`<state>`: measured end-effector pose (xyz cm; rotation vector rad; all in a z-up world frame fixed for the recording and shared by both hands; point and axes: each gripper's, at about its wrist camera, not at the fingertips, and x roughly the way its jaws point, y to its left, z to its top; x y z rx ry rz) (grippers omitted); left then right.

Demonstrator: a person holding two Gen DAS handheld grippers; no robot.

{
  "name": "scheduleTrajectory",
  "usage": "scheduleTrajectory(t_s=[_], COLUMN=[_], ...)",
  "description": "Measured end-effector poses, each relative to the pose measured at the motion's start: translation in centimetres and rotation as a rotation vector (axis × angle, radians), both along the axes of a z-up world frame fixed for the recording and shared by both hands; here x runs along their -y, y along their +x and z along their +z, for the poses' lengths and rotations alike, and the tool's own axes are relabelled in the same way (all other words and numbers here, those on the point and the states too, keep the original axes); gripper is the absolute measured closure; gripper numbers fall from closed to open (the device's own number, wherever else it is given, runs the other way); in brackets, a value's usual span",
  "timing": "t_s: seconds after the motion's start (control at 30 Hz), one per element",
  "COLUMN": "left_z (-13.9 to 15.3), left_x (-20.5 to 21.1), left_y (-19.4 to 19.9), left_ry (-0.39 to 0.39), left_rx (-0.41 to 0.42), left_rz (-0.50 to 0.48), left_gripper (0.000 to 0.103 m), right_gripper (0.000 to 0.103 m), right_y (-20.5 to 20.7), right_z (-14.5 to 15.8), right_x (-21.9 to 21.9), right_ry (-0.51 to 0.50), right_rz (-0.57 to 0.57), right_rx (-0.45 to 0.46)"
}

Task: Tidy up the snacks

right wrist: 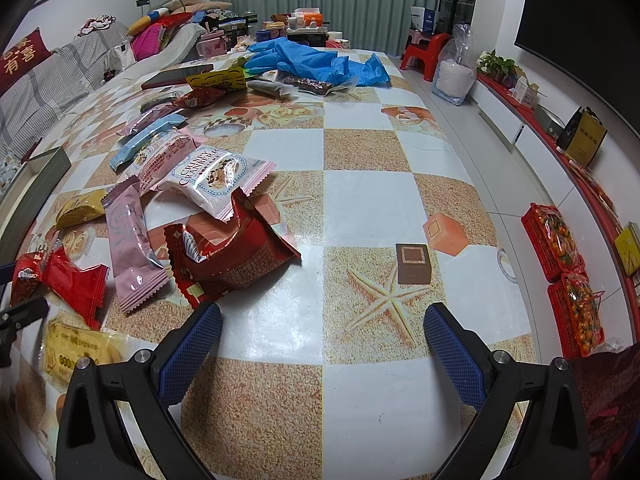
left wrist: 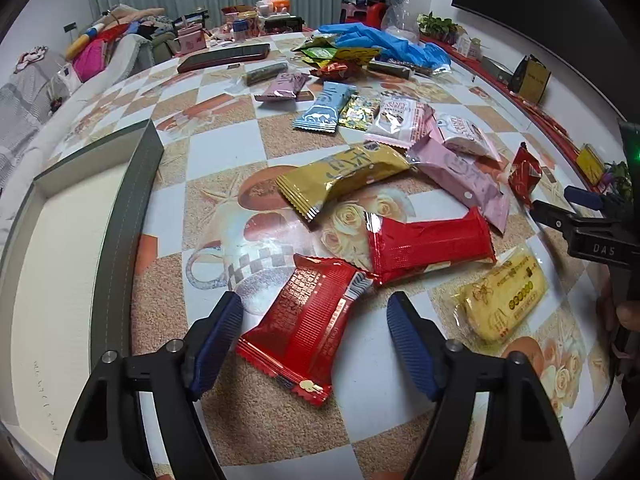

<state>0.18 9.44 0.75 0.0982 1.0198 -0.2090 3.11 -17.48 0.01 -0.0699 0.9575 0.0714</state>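
My left gripper (left wrist: 316,332) is open over a square red snack packet (left wrist: 308,324), which lies flat on the table between its blue pads; neither pad presses on it. Beyond it lie a long red packet (left wrist: 432,244), a yellow packet (left wrist: 504,296), a gold packet (left wrist: 344,180) and a pink one (left wrist: 460,180). A grey box (left wrist: 140,200) with a cream inside stands at the left. My right gripper (right wrist: 322,344) is open above bare tablecloth with nothing between its fingers. To its left are a crumpled red bag (right wrist: 232,256) and a cranberry packet (right wrist: 216,176).
More snacks and blue gloves (right wrist: 312,60) crowd the far end of the table, next to a dark flat case (left wrist: 224,58). The table's edge (right wrist: 500,208) runs along the right, with red crates of oranges (right wrist: 560,248) on the floor beyond. A sofa (right wrist: 48,80) lines the left side.
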Motion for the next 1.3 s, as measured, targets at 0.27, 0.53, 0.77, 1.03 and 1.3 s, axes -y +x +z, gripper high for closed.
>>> scheduleTrajectory(t_s=[0.27,0.53,0.77,1.03,1.3], left_z=[-0.4,-1.0,-0.9,-0.9,-0.9], left_x=[-0.1,0.6,0.6,0.5,0.5], left_y=[2.0,2.7,2.6,2.3,2.2], left_ry=[0.013,0.012,0.014,0.01,0.009], left_rx=[0.053,0.029,0.029,0.034,0.034], left_rz=[0.177,0.141,0.133,0.13,0.13], left_gripper=[0.018,0.0,0.0,0.0,0.0], right_gripper=[0.001,0.001,0.001,0.001,0.001], right_y=[0.0,0.1,0.1,0.2,0.2], right_z=[0.0,0.0,0.0,-0.1,-0.1], right_x=[0.0,0.0,0.0,0.0,0.0], right_ry=[0.0,0.0,0.002,0.001,0.002], right_rz=[0.0,0.0,0.0,-0.001,-0.001], right_rx=[0.0,0.0,-0.001,-0.001,-0.001])
